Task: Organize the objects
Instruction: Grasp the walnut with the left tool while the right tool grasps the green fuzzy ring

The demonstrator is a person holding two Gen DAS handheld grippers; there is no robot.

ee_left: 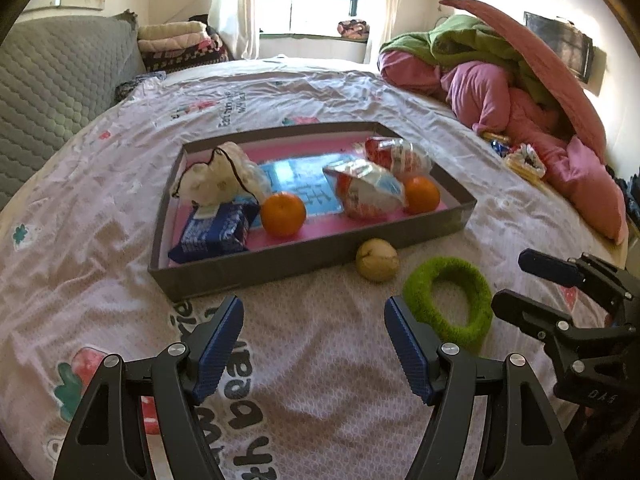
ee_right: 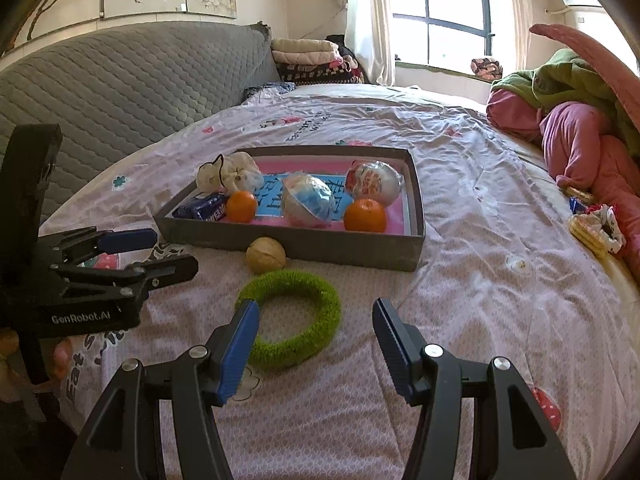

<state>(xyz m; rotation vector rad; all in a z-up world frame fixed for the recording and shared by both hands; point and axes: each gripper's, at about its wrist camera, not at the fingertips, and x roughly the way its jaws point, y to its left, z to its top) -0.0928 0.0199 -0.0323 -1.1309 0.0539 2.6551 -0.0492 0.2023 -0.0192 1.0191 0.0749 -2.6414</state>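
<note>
Two tongs over a bed (ee_right: pixel 460 240) with a pale pink printed sheet. Left tongs (ee_left: pixel 314 326) spread wide, nothing between the blue pads, only bare sheet below. Right tongs (ee_right: pixel 316 330) spread as well, pinching nothing, tips poised above the near arc of a fuzzy green ring (ee_right: pixel 290 316); left pad overlapping the ring's near-left edge in the right wrist view, contact not discernible.

Green ring flat on the sheet, outside the tray, just in front of a walnut (ee_right: pixel 266 255). Walnut just beside the near wall of a shallow grey tray (ee_right: pixel 328 246) with pink floor, whether touching not clear.

Inside the tray: two oranges (ee_right: pixel 241 206) (ee_right: pixel 365 215), a dark blue snack packet (ee_right: pixel 200 207) at the left, a crumpled white cloth pouch (ee_right: pixel 230 174) behind it, two egg-shaped wrapped toys (ee_right: pixel 308 199) (ee_right: pixel 374 182).

Heap of pink and green bedding (ee_right: pixel 580 120) at far right, well apart from the tray; grey quilted headboard (ee_right: pixel 120 92) at left.
</note>
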